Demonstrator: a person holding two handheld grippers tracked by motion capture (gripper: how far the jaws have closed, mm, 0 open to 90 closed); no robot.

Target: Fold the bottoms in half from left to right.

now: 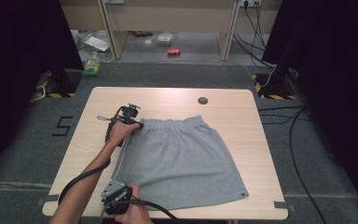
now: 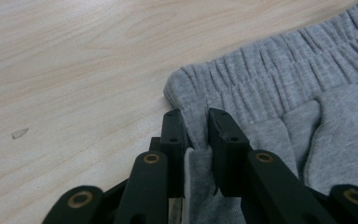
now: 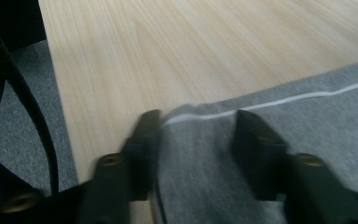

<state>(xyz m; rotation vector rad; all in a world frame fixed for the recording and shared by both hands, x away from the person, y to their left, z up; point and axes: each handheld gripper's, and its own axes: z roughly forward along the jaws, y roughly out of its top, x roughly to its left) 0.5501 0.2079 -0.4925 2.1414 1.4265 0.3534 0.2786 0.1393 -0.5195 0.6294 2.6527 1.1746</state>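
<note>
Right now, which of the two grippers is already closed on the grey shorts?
The left gripper: its jaws pinch the grey shorts at the waistband corner. The right gripper straddles the hem corner, its jaws apart.

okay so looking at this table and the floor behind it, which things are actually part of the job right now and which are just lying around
In the job:
- grey shorts
- left claw, shut on the waistband corner
- right claw, jaws astride the hem corner, not yet pressing
- table

Lying about:
- red can on the floor
- green bottle
- clear container
</note>
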